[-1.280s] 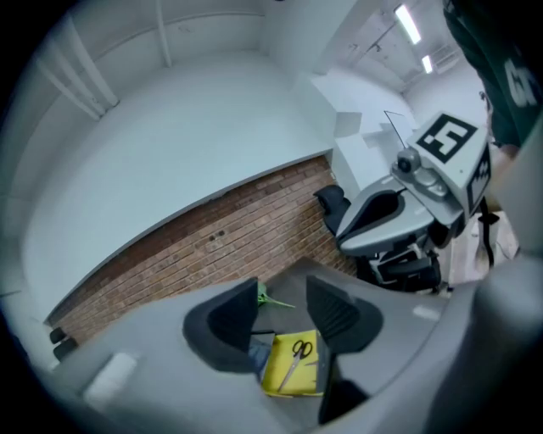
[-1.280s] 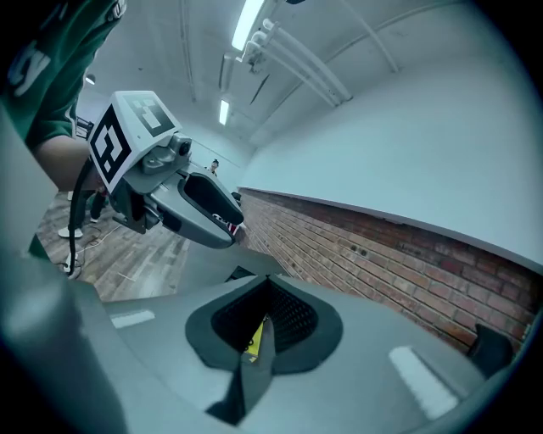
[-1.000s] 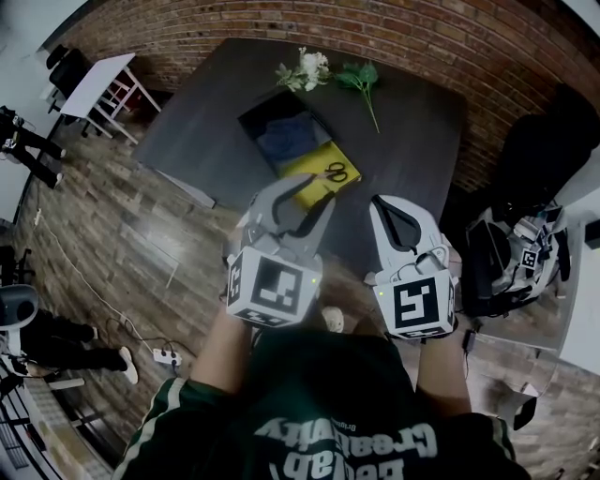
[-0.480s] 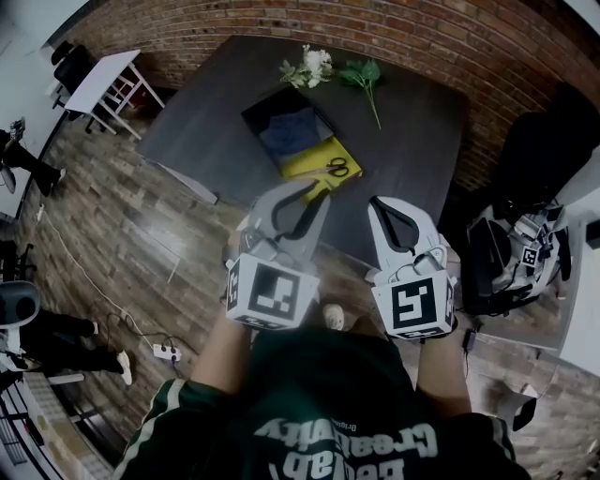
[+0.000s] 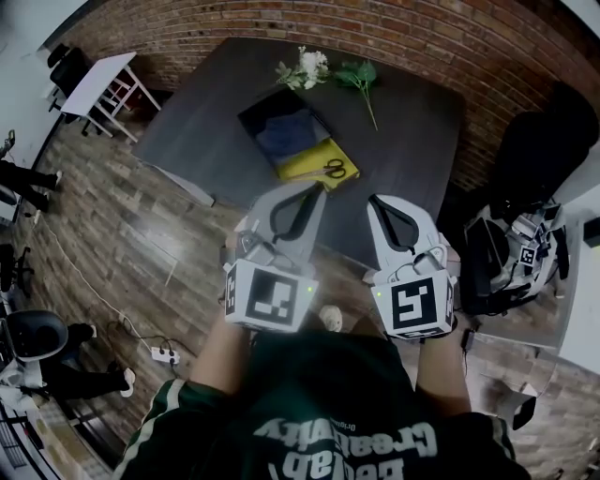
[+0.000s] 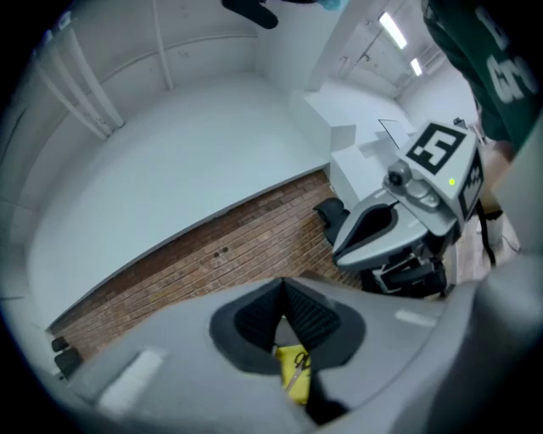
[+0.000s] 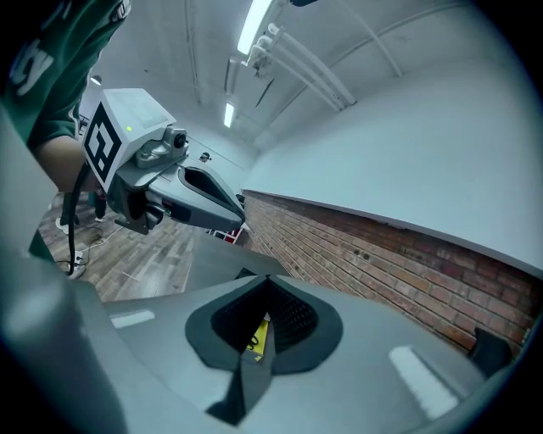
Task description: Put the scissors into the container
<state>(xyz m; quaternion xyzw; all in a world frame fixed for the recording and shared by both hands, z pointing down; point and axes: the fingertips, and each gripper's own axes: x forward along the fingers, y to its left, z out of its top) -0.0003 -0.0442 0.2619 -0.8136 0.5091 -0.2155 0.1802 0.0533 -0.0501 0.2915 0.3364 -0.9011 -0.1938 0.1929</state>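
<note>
Overall: two hand-held grippers side by side over the near edge of one dark table [image 5: 412, 141], both empty.
Left gripper [image 5: 317, 187]: count one; jaws have just been closing and now meet at the tips, with nothing between them.
Right gripper [image 5: 373, 200]: count one; jaws together, nothing clamped, just right of the left one and not touching it.
Marker cubes: two, one on each gripper, facing the head camera.
Scissors [image 5: 335, 170]: one pair, lying flat on a yellow patch [image 5: 305, 167], well ahead of both sets of jaws and untouched.
Container [image 5: 255, 111]: one, dark, rectangular, at mid-table, set at a diagonal.
Container contents: one blue cloth [image 5: 286, 134] in the far part; the yellow patch sits at the near end, and I can't tell whether it lies inside the rim.
Flowers: one white bunch [image 5: 305, 68] and one green stem [image 5: 361, 80], on the table beyond the container.
Background: one brick wall [image 5: 394, 28] behind the table, one white table [image 5: 98, 80] at far left, wood floor [image 5: 122, 225].
</note>
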